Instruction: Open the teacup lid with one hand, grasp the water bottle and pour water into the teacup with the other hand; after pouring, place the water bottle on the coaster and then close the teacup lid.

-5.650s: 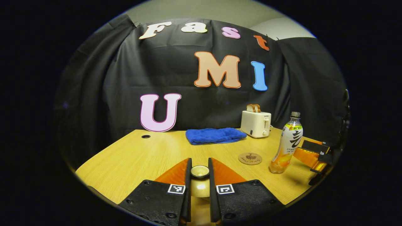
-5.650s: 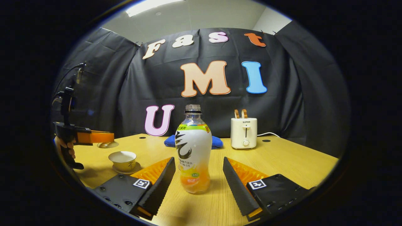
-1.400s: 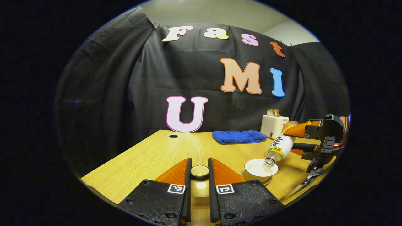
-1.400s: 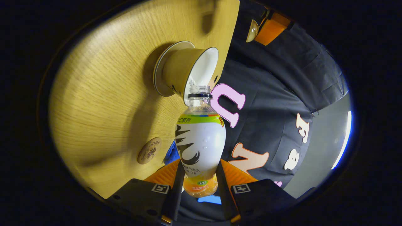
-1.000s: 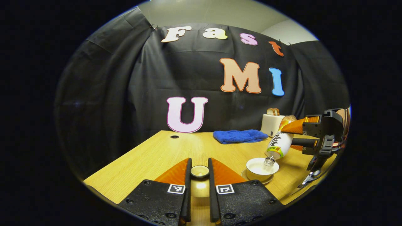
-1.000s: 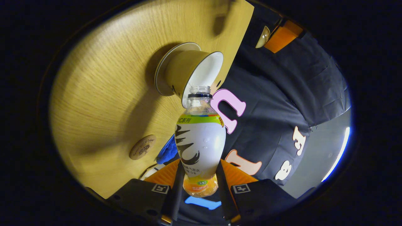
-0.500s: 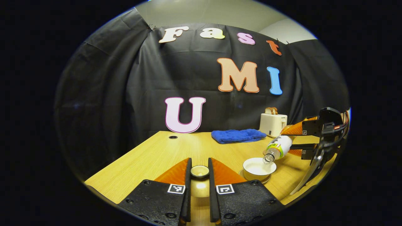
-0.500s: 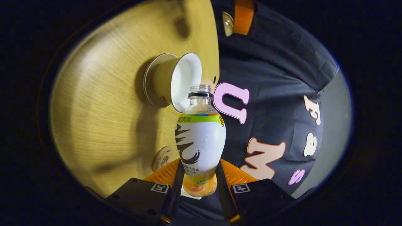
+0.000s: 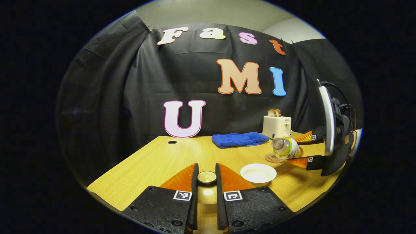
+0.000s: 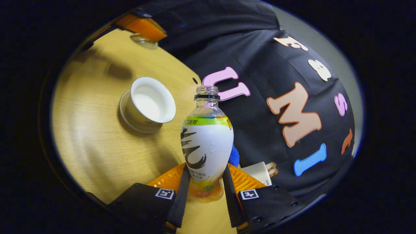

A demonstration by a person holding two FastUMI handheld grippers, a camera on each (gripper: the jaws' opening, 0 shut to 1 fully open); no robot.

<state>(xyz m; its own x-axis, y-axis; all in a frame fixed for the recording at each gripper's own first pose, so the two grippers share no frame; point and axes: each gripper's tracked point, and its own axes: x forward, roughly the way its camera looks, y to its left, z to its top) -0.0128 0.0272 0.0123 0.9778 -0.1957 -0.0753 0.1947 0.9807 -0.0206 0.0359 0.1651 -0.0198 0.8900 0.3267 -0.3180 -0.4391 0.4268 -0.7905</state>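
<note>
Right gripper (image 10: pixel 203 191) clamps water bottle (image 10: pixel 206 143), tilted, beside teacup (image 10: pixel 150 103); left gripper (image 9: pixel 206 185) pinches lid (image 9: pixel 207 177).

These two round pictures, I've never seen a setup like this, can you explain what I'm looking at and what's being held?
A person holds a two-finger gripper in each hand, and each carries a fisheye camera. In the left gripper view, the left gripper pinches the teacup lid above the wooden table. The open teacup, a coaster, a blue cloth and a toaster stand there. In the right gripper view, the right gripper clamps the uncapped water bottle, tilted, beside the cup.
</note>
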